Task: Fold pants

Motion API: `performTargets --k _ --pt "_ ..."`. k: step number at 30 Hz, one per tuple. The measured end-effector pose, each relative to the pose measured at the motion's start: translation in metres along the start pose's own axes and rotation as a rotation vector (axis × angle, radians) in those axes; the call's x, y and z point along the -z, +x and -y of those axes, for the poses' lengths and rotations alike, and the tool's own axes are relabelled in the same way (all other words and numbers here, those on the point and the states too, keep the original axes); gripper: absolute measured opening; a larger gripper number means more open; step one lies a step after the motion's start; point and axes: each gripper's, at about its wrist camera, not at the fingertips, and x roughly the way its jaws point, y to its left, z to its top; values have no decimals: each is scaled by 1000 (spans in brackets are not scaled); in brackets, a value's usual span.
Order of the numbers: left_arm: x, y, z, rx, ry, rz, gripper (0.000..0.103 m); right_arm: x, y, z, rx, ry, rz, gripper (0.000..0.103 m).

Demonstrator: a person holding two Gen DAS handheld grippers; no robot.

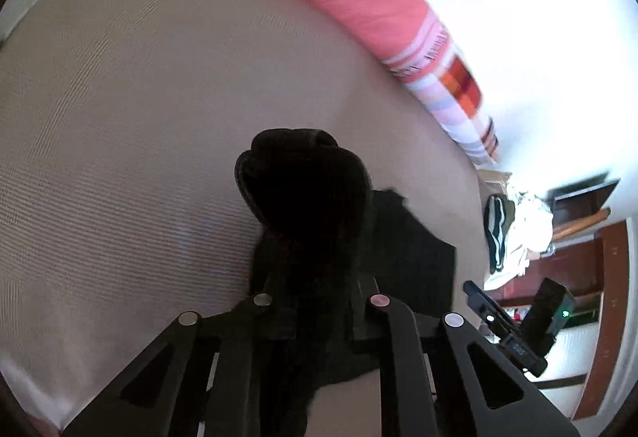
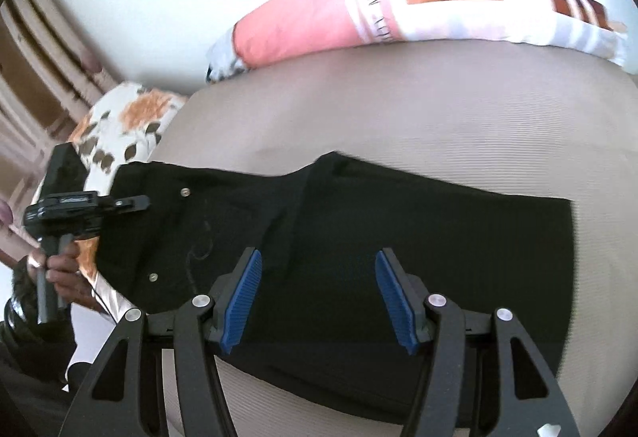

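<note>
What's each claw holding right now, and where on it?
Left claw is shut on the black pants, pinching bunched fabric at the waist-end edge by the rivets. Right claw is open above the pants, holding nothing.

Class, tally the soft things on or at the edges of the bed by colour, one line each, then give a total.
Black: 1, the pants
Pink with orange blocks: 1, the long pillow
White with orange flowers: 1, the floral pillow
Total: 3
</note>
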Motion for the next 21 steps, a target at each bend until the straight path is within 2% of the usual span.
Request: performTargets --k 2,5,8,12,16,19,21 --pt "4 4 29 10 21 2 13 0 -14 17 -7 24 24 57" --pt "13 22 81 -14 75 -1 12 1 -33 40 -3 47 52 57" --pt "21 51 127 -15 118 -17 12 6 -49 62 -7 62 76 57" --pt "35 102 182 -52 200 -39 12 17 -62 84 -6 65 89 57" --pt "55 150 213 -77 257 -95 12 34 -69 106 1 94 92 57" --pt "72 187 228 -159 336 -101 12 44 -71 121 1 126 95 57" --pt "80 209 228 -193 346 -119 12 49 -70 131 -6 154 96 57"
